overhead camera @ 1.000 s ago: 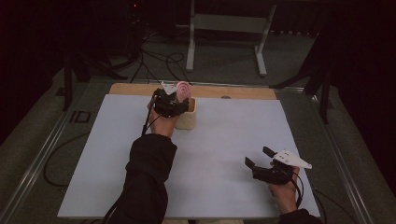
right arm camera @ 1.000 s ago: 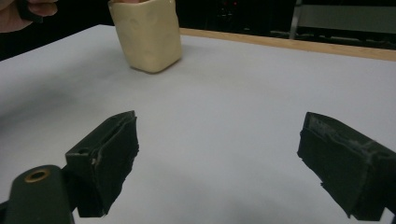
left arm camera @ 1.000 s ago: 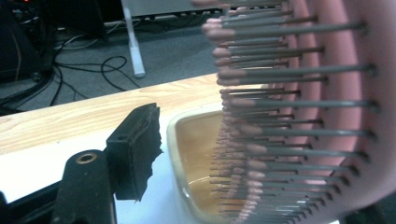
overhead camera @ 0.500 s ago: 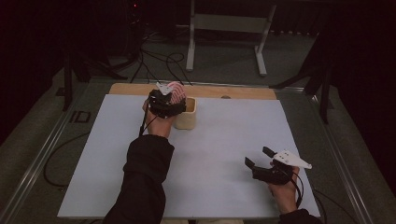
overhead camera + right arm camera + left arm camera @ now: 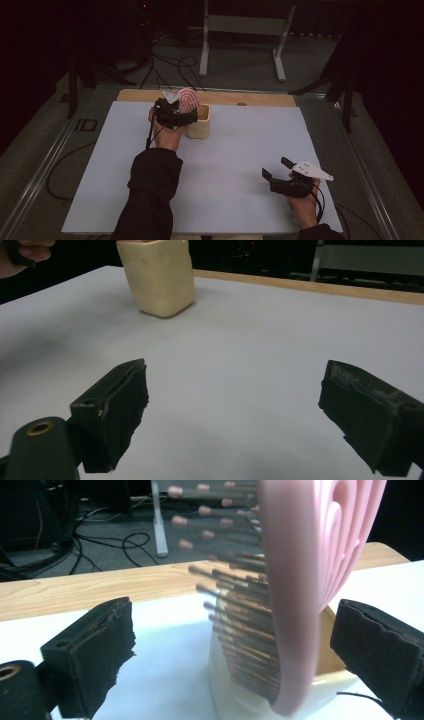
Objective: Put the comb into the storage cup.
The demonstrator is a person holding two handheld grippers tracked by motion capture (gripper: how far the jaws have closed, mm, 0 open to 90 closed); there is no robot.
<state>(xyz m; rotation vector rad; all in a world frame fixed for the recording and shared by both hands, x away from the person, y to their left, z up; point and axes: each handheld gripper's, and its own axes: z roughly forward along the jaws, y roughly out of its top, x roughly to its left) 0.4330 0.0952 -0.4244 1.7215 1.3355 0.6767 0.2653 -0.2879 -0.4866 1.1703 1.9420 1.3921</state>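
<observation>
One hairbrush (image 5: 295,605) between left hand-held gripper (image 5: 240,650) pads.

A pink plastic hairbrush (image 5: 300,595) with dark, pink-tipped bristles stands upright, its lower end inside a cream square cup (image 5: 199,127), which sits near the far edge of the white table (image 5: 240,160).

dim room, light falling from above onto the pale table (image 5: 240,150) while its surroundings sink into black; the high view is grainy and soft. close up, the pink brush (image 5: 300,580) blurs, its bristles out of focus, under faint shadows.
</observation>
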